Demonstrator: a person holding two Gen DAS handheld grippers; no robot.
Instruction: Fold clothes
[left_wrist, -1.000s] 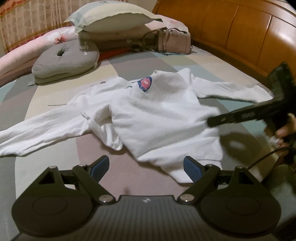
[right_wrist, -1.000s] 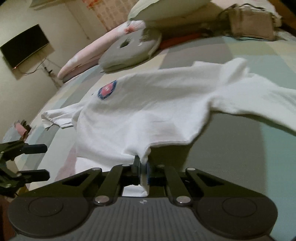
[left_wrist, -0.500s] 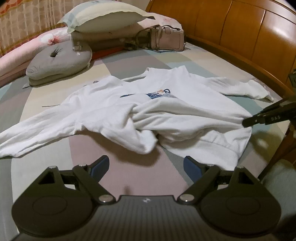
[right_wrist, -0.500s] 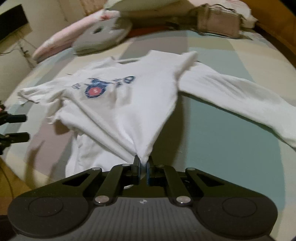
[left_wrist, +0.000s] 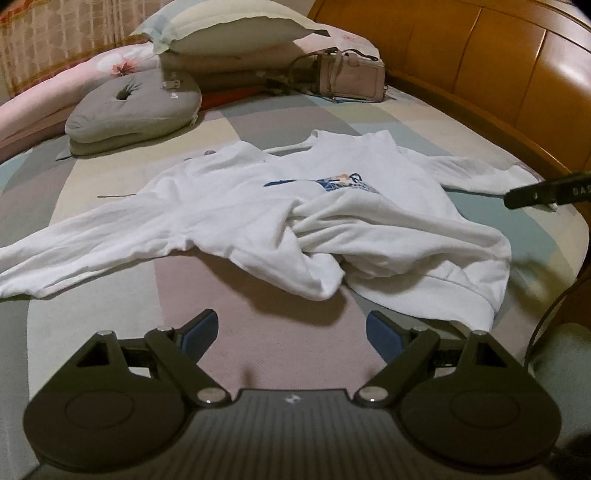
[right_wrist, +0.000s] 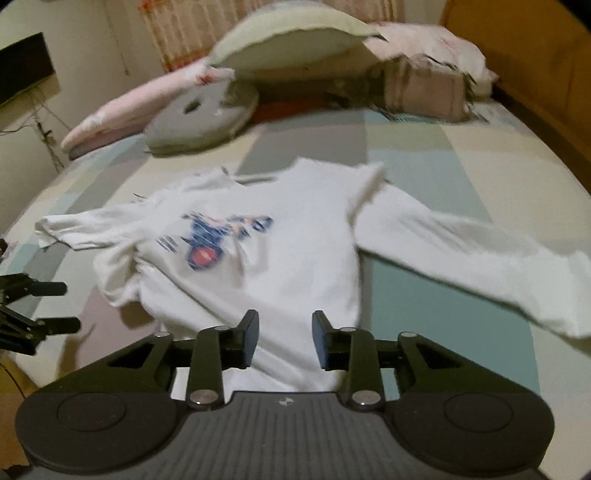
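white sweatshirt (left_wrist: 280, 218) lies rumpled mid-bed (left_wrist: 258, 325), blue-red chest print unreadable; left gripper (left_wrist: 291, 332) spread wide, right gripper (right_wrist: 284, 334) parted, both empty, bare bedspread near the hem

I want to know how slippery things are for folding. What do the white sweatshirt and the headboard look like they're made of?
The white sweatshirt looks like soft matte knit, probably cotton fleece: it slumps in thick rounded folds and has a ribbed hem. The headboard looks like varnished wood: orange-brown panels with glossy highlights.
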